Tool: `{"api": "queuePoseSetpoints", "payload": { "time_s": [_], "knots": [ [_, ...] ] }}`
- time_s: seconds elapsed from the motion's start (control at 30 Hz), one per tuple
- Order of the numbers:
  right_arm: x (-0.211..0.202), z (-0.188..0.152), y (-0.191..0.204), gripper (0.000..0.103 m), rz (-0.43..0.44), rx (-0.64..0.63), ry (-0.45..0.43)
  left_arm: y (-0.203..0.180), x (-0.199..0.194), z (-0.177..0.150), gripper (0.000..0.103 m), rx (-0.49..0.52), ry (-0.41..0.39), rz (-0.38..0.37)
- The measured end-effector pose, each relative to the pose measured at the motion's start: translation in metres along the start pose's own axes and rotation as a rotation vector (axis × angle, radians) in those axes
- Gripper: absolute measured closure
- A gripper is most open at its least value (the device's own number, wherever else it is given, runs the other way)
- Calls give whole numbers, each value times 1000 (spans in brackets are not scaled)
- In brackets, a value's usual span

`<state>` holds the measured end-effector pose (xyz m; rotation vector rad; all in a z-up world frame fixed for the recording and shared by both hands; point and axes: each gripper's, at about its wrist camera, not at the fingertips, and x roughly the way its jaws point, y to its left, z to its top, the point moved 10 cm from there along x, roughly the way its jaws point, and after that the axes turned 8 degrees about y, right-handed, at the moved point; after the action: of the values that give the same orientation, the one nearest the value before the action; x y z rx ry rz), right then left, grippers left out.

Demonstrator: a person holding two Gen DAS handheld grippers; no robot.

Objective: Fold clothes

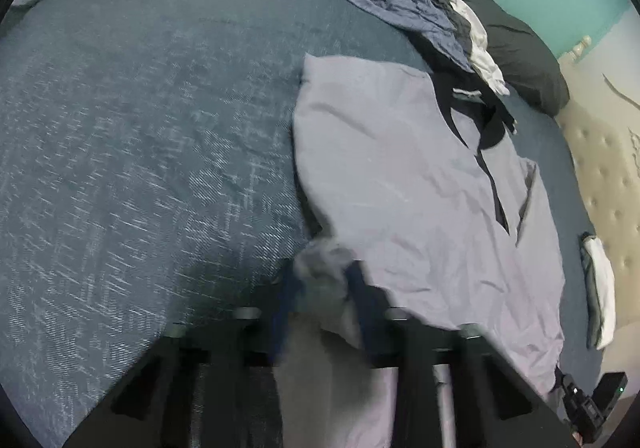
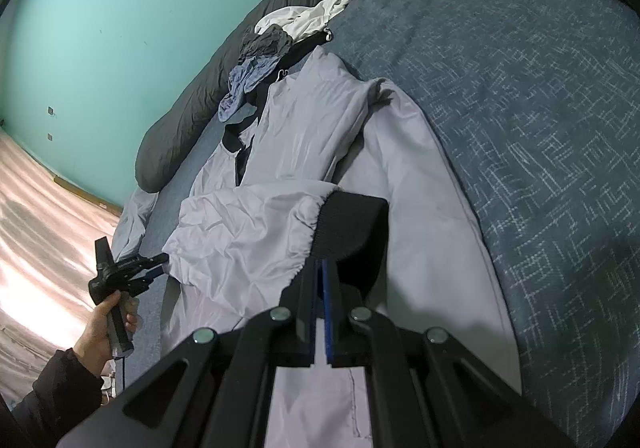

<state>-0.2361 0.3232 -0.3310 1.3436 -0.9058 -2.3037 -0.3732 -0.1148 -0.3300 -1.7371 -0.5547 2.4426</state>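
Jacket mid-fold: both grippers clamped on cloth

Jacket (image 2: 304, 136), pale lilac with black trim, lies spread on the bed (image 2: 540, 128), collar toward the far pillow roll. In the right wrist view, one sleeve is already laid across the body, and its black cuff (image 2: 354, 224) sits in front of our right gripper (image 2: 320, 268).

Tool state: the right gripper's jaws stand narrow, nearly closed, pinching the cloth at the cuff. The left gripper (image 1: 320, 280) is blurred in its own view, but lilac fabric bunches between its fingers; from the right wrist view we see it, held in a hand (image 2: 106, 322), closed on the jacket's edge near the bed's side.

Step in hand: we judge this a fold in progress, with one sleeve crossing the body and both tools holding cloth. The next move calls for keeping both pinches tight, carrying the held edges together, and laying the cloth flat without dragging the layer beneath.

Surroundings:
- A pile (image 1: 432, 20) of blue, dark and white garments lies beside the collar, touching it; it may snag a fold toward that end.
- A folded item (image 1: 598, 284) rests near the headboard (image 1: 608, 184), apart from the jacket.
- A dark pillow roll (image 2: 192, 120) borders the far edge.
- The bed on the open side offers working room.
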Motion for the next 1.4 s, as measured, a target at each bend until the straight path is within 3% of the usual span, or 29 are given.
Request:
{"api": "queuePoseSetpoints", "payload": {
  "time_s": [0.13, 0.4, 0.7, 0.83, 1.4],
  "knots": [
    [1, 0, 0, 101, 4, -1, 4, 1, -2, 0, 100, 14, 0, 21],
    [5, -4, 6, 101, 0, -25, 28, 15, -1, 2, 101, -46, 12, 16],
    [-4, -3, -4, 101, -22, 5, -3, 13, -8, -5, 96, -61, 3, -16],
    [-4, -4, -3, 101, -23, -3, -2, 21, -14, -4, 85, -101, -17, -18],
    [-6, -15, -6, 101, -21, 7, 27, 24, -19, 3, 85, -81, -24, -20]
  ]
}}
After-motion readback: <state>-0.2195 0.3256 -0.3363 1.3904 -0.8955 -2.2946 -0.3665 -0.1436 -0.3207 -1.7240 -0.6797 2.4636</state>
